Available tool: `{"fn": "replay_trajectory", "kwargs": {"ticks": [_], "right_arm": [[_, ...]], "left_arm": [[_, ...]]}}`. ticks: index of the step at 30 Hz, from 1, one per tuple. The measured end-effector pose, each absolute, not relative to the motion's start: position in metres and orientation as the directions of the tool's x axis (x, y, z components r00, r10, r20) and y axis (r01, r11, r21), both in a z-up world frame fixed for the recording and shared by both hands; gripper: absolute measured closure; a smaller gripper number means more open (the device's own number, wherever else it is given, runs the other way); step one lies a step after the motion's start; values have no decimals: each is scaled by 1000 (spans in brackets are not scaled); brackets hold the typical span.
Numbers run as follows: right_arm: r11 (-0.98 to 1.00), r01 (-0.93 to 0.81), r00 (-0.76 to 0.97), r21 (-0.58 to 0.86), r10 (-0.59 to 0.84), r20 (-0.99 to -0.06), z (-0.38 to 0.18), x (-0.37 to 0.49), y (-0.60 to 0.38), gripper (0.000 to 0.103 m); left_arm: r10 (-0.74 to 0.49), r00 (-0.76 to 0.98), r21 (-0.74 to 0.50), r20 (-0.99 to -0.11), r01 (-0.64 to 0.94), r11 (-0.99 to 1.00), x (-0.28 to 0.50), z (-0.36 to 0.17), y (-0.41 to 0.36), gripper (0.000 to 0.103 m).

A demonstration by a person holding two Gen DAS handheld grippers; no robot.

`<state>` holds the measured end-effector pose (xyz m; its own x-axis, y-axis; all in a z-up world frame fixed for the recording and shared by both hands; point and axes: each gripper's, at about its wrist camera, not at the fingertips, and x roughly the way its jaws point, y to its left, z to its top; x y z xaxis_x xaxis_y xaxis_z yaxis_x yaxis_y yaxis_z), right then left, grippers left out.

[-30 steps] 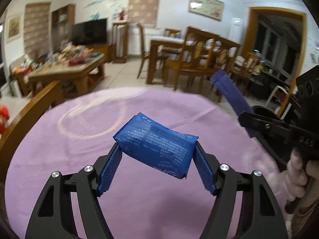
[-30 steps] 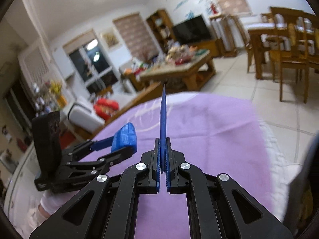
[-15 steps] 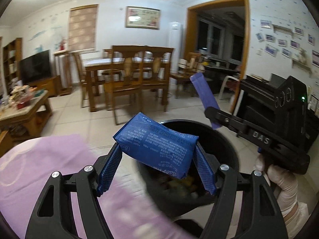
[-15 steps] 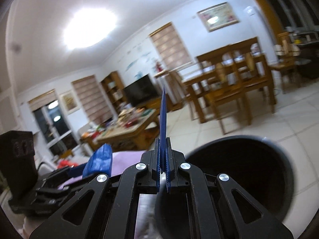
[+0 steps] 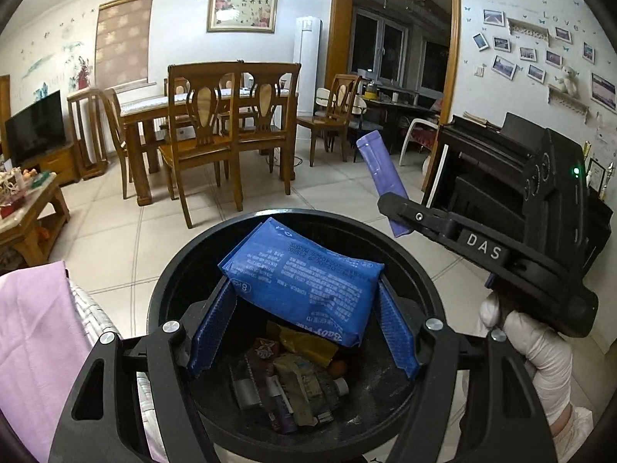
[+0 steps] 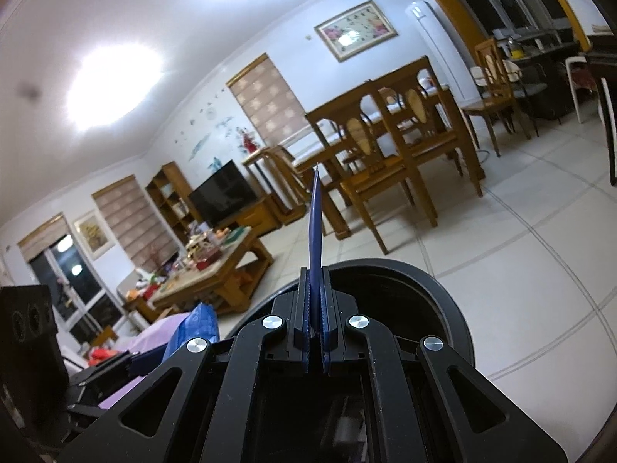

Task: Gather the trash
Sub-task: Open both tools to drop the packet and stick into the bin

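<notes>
My left gripper (image 5: 304, 308) is shut on a blue tissue packet (image 5: 304, 277) and holds it above the open black trash bin (image 5: 177, 270). The bin holds several wrappers and small tubes (image 5: 293, 382). My right gripper (image 6: 316, 305) is shut on a thin purple sachet (image 6: 316, 223), seen edge-on and pointing up. In the left wrist view the right gripper (image 5: 397, 208) is over the bin's right rim with the sachet (image 5: 380, 177) sticking up. The bin's rim (image 6: 443, 289) lies just below it. The blue packet (image 6: 193, 328) shows at the lower left.
A purple-covered table edge (image 5: 34, 339) lies left of the bin. Tiled floor (image 5: 115, 239) surrounds it. A wooden dining table and chairs (image 5: 216, 123) stand behind, and a cluttered coffee table (image 5: 19, 200) is at the left. A dark cabinet (image 5: 493, 177) is at the right.
Both grippers swung from over the purple table to above the black bin, still holding their items. The bin's inside now shows beneath the left gripper.
</notes>
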<state>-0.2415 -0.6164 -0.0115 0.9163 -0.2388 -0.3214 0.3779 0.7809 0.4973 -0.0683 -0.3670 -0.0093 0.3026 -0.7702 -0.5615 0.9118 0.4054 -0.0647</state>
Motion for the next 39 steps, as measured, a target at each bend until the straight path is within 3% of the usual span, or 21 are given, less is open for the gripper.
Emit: {"fn": "replay_trajectory", "kwargs": {"ticks": [14, 17, 19, 20, 26, 29, 32, 34, 39], "right_arm": [[779, 397, 903, 486, -237, -358, -28, -209, -604, 93], [779, 394, 904, 487, -233, -357, -27, -206, -601, 83], [775, 392, 907, 496, -234, -350, -25, -208, -592, 65], [772, 392, 908, 500, -237, -346, -25, -208, -591, 62], [769, 394, 909, 503, -248, -333, -26, -211, -588, 57], [765, 397, 909, 507, -252, -330, -28, -212, -588, 54], [764, 396, 910, 510, -253, -328, -29, -213, -587, 48], [762, 394, 911, 514, -250, -327, -31, -215, -586, 46], [748, 395, 913, 534, -252, -321, -35, -219, -585, 31]], "left_arm": [[-759, 303, -75, -576, 905, 418, -66, -14, -370, 32], [-758, 302, -82, -578, 903, 422, -66, -14, -371, 30], [-760, 298, -85, -578, 904, 419, -64, -14, -371, 30], [-759, 297, -83, -579, 905, 418, -64, -14, -371, 29], [-753, 303, -70, -584, 905, 419, -66, -15, -373, 15], [-752, 304, -67, -584, 906, 418, -66, -15, -374, 15], [-748, 305, -65, -590, 905, 421, -68, -16, -376, 13], [-746, 309, -60, -589, 904, 423, -68, -16, -376, 5], [-749, 316, -49, -582, 906, 420, -71, -15, -377, 5]]}}
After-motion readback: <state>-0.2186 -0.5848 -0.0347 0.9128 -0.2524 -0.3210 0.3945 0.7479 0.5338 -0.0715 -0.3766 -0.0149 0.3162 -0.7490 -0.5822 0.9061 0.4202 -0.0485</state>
